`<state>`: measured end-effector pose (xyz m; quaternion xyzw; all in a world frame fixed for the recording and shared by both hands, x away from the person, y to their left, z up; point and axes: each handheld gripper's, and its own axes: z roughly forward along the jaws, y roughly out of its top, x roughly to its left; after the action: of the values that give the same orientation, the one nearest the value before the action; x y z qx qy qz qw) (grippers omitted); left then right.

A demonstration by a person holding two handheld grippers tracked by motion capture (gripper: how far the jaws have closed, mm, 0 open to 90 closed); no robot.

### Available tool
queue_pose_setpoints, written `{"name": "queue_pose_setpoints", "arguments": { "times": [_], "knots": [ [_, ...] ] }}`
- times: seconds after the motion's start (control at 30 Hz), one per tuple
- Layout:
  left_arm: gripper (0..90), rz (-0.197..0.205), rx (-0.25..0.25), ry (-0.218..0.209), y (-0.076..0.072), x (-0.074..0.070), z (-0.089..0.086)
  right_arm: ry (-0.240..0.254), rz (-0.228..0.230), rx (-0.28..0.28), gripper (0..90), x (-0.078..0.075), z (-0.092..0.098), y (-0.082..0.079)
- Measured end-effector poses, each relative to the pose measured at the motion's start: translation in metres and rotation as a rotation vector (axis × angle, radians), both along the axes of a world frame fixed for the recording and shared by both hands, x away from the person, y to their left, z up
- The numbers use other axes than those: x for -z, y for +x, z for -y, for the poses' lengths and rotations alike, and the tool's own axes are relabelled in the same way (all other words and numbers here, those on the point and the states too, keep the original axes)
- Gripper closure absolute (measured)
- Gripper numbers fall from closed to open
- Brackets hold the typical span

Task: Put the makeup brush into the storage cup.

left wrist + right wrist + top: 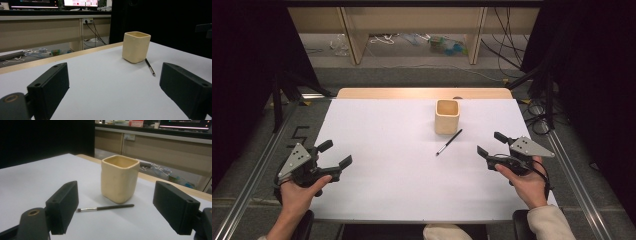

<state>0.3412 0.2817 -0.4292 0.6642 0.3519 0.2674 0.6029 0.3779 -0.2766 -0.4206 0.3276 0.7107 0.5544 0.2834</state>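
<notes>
A cream square cup [447, 116] stands upright toward the back middle of the white table [387, 175]. A thin black brush [449, 142] lies flat just in front of it, bristles toward the person. My left gripper [336, 154] rests at the table's left edge, jaws wide apart and empty. My right gripper [492, 143] sits at the right, open and empty, a short way from the brush. In the left gripper view the cup [136, 46] and brush [150, 67] lie ahead to the right. In the right gripper view the cup [119, 178] stands behind the brush [106, 207].
A wooden strip [422, 93] runs along the table's far edge. Metal rails [257, 165] flank both sides. Beyond are desk legs [354, 40], cables and clutter on the floor [447, 45]. Black curtains hang left and right.
</notes>
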Motion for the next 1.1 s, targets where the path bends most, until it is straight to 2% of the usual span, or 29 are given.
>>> {"name": "queue_pose_setpoints", "arguments": {
  "times": [0.27,0.3,0.5,0.83,1.1],
  "knots": [
    [9.9,-0.006,0.010,-0.004,-0.001,0.000,0.000,-0.078,-0.045,-0.023,23.8,0.001,-0.008,0.006],
    [10.1,-0.010,0.012,-0.006,-0.001,0.000,0.000,-0.074,-0.044,-0.041,24.1,0.002,-0.011,0.009],
    [10.6,-0.012,0.023,-0.002,-0.001,0.001,0.001,-0.081,-0.040,-0.062,24.3,-0.002,-0.026,0.019],
    [10.8,-0.012,0.029,0.001,0.000,0.001,0.002,-0.099,-0.021,-0.081,24.9,-0.004,-0.044,0.037],
    [11.1,-0.010,0.032,0.002,0.000,0.001,0.003,-0.135,-0.027,-0.106,26.5,-0.007,-0.059,0.055]
  ]
}}
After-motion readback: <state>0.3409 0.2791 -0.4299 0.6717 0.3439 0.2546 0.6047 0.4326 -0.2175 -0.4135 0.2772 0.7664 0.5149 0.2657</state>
